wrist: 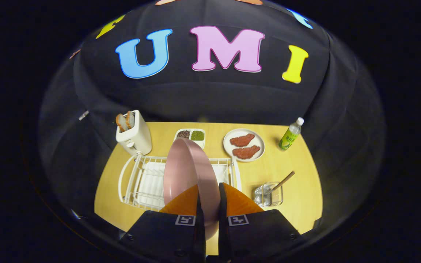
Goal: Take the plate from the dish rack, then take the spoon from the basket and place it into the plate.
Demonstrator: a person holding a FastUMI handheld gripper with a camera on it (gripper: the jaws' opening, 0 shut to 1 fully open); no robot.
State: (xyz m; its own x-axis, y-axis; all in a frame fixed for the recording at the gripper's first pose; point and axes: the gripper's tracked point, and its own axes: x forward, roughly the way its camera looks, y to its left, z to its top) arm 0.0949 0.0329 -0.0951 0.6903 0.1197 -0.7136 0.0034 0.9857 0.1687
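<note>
Wooden bench (298, 204) spreads out ahead under the dark booth wall, and it's a busy one. From the gripper view, the tongs (209, 204) are clenched on the pink plate (186, 171), both fingers pinching its near rim, with the plate standing on edge and rising straight up from between them. It looks lifted clear of the white dish rack (137, 182), which sits just beyond and to the left of the tongs, though the plate hides the rack's middle, so I can't tell whether its far edge has cleared the wires.

Off to the right of the tongs, close by, stands the clear basket (267, 195) with the wooden-handled spoon (281, 181) leaning out of it. Further beyond: a toaster (134, 133) with bread slices behind the rack, a small two-part dish (190, 135) straight ahead past the plate, a white plate of meat (244, 145) to the right of that, and a green bottle (290, 134) well off to the far right.

Now the risks, as I judge them. That's a narrow rim grip on a tall, upright plate, so a quick swing could let it pivot or slip through the fingers. If its far edge is near the rack wires, dragging sideways could snag it and tug the rack. And the set-down spot matters: the basket is near, so lowering carelessly to the right could knock it and the spoon.
</note>
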